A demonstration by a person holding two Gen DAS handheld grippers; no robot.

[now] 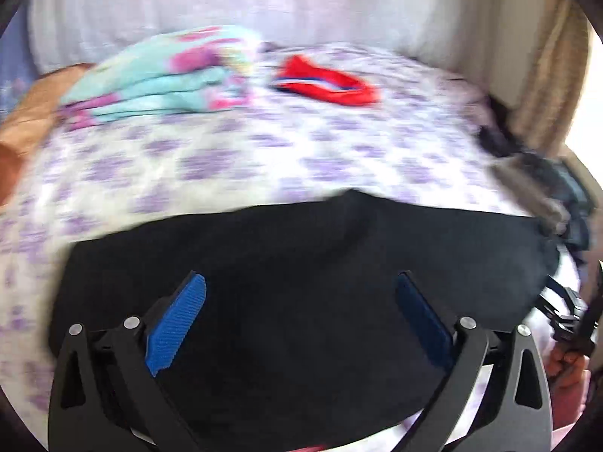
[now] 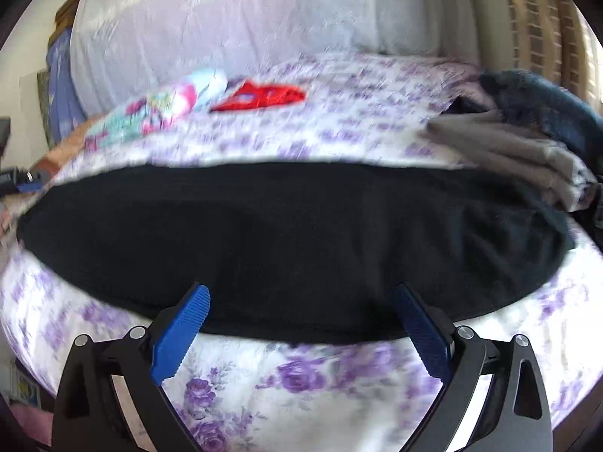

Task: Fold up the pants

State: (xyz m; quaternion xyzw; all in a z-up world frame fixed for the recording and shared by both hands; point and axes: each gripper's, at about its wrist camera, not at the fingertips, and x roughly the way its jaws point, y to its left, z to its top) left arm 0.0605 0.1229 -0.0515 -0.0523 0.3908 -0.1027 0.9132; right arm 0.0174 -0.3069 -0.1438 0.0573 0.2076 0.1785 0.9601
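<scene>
Black pants (image 1: 301,263) lie flat across the near part of a bed with a white sheet printed with purple flowers (image 1: 226,165). In the right wrist view the pants (image 2: 294,233) stretch left to right as a long band. My left gripper (image 1: 300,286) is open, empty, and hovers over the pants. My right gripper (image 2: 301,295) is open, empty, with its fingertips over the pants' near edge. The other gripper shows at the right edge of the left wrist view (image 1: 573,316) and at the left edge of the right wrist view (image 2: 22,182).
A folded turquoise and pink garment (image 1: 166,75) and a red garment (image 1: 328,81) lie at the far side of the bed. A pile of grey and dark clothes (image 2: 527,143) sits at the right. A white headboard or cover (image 2: 264,11) stands behind.
</scene>
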